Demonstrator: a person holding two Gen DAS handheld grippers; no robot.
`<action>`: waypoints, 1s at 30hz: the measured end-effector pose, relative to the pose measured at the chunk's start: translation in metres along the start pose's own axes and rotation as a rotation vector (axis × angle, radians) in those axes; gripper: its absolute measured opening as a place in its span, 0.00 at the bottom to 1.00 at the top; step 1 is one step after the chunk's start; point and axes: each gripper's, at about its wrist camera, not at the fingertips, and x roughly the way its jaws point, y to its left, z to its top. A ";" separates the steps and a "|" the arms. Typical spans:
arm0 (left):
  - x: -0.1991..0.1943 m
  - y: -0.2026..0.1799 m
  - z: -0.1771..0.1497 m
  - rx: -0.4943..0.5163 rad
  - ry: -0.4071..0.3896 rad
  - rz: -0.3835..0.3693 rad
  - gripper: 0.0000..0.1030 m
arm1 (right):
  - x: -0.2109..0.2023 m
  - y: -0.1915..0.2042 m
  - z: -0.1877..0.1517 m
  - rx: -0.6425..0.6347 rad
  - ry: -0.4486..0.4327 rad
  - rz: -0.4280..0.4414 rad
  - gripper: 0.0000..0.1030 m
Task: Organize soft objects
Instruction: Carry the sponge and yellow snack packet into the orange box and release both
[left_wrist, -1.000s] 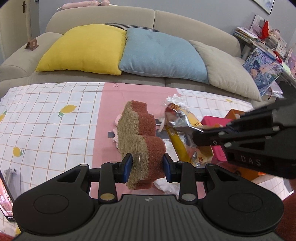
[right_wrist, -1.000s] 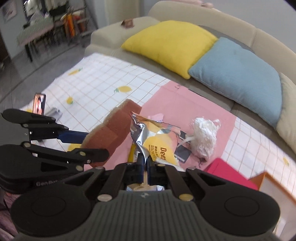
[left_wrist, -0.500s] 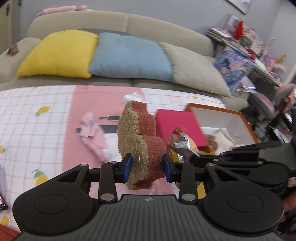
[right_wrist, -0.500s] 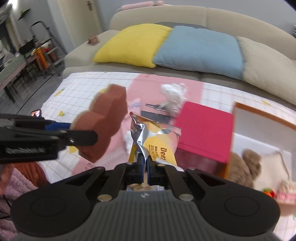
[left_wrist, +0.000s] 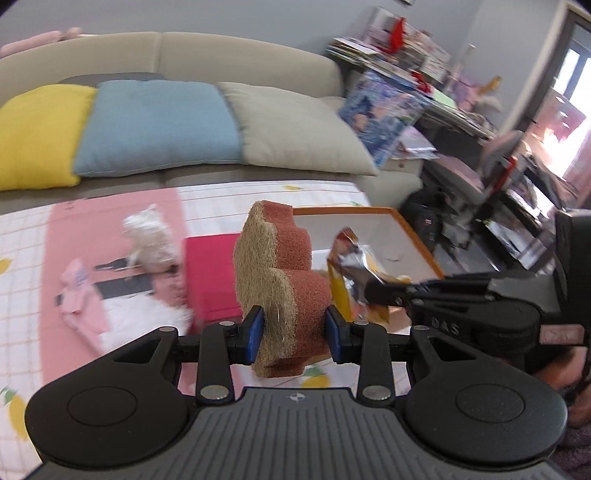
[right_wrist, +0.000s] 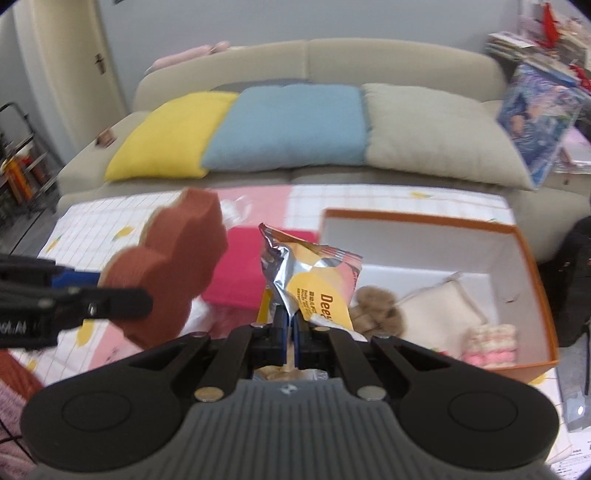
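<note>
Over on the left, the left claw (left_wrist: 294, 329) is clamped on the brown sponge (left_wrist: 282, 284), its blue pads pressing the lower lobe from either side. The sponge stands up on end from the claw, long axis running up and away, fibrous tan face turned left and the reddish foam face turned right. It hangs above the checked, lemon-printed cloth on the bench (left_wrist: 33, 236), short of the box and off its left front corner.

Next to it, the right claw (right_wrist: 287, 325) has its fingers pinched tight together on the bottom edge of the snack packet (right_wrist: 314, 284), which rises crumpled and upright from the grip.

Further right lies the open orange box (right_wrist: 532, 266), white inside, already holding a brown plush toy (right_wrist: 376, 310), a cream cloth bag (right_wrist: 439, 314) and a small pink-and-white knitted piece (right_wrist: 489, 343). From the right claw the box sits ahead and to the right, and the packet already overlaps its near-left wall in that view. So I'd judge the right hand is the nearer one to drop its load; the left has to carry the sponge further right, past the red lid (left_wrist: 210, 273) lying beside the box.
</note>
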 end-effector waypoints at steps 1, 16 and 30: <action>0.005 -0.004 0.004 0.007 0.005 -0.011 0.38 | -0.001 -0.005 0.002 0.007 -0.009 -0.012 0.00; 0.091 -0.045 0.051 0.065 0.093 -0.104 0.38 | 0.029 -0.076 0.027 0.020 -0.013 -0.181 0.00; 0.157 -0.050 0.067 0.086 0.166 -0.040 0.38 | 0.074 -0.105 0.024 -0.037 0.079 -0.234 0.00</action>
